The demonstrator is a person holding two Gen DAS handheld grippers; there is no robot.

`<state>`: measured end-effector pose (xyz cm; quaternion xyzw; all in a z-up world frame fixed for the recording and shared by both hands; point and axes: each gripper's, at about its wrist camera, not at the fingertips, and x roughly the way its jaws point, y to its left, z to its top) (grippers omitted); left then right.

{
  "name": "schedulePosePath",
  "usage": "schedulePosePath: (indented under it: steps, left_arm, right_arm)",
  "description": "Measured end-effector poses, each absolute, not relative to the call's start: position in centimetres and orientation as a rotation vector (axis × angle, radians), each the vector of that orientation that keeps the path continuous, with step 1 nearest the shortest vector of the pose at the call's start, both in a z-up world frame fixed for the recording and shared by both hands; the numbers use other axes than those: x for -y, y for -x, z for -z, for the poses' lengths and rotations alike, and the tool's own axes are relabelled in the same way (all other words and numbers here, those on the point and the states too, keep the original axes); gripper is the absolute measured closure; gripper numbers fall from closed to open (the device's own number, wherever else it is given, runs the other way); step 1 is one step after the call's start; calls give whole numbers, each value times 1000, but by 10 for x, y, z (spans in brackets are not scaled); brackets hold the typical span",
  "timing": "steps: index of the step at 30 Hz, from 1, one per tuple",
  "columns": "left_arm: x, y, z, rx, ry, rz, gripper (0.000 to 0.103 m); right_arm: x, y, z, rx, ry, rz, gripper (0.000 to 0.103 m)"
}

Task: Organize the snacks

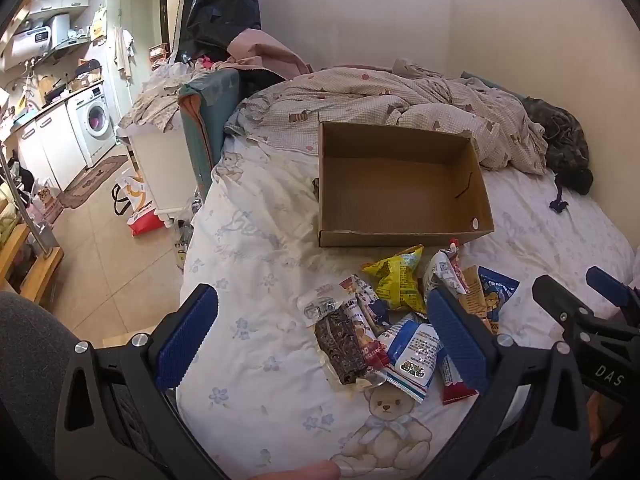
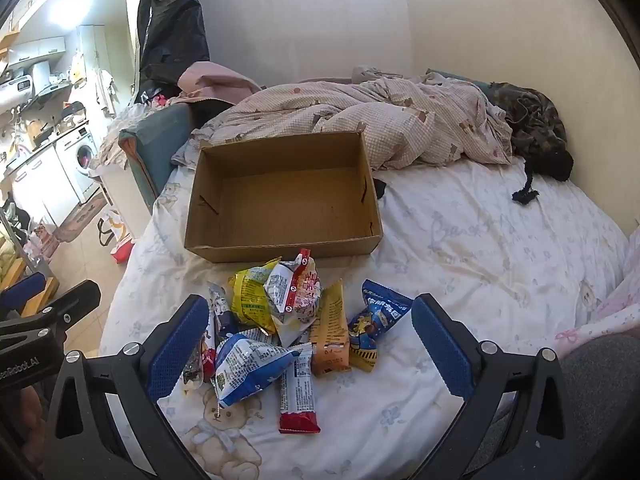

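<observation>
An empty open cardboard box (image 1: 400,196) (image 2: 284,200) sits on the bed. In front of it lies a pile of snack packets: a yellow bag (image 1: 398,280) (image 2: 250,296), a blue-and-white bag (image 1: 412,354) (image 2: 248,364), a dark bar in clear wrap (image 1: 340,344), a red-ended bar (image 2: 299,392), an orange packet (image 2: 332,328) and a blue packet (image 2: 378,320). My left gripper (image 1: 320,336) is open and empty, hovering over the pile's left part. My right gripper (image 2: 308,344) is open and empty over the pile.
The bed has a white bear-print sheet (image 2: 460,248) and a crumpled quilt (image 2: 380,120) behind the box. Dark clothes (image 2: 532,128) lie at the far right by the wall. The floor and a kitchen area with a washing machine (image 1: 94,120) lie to the left.
</observation>
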<state>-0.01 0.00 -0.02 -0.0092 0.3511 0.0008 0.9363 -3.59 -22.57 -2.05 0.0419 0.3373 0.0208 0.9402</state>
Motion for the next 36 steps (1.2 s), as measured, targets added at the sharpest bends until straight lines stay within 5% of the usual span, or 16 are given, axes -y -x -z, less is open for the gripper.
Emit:
schedulePosePath:
  steps: [36]
  left_arm:
    - [6,0,-8,-706,10,-14,0]
  right_arm:
    - [227,36,19,-689,-85,-42,0]
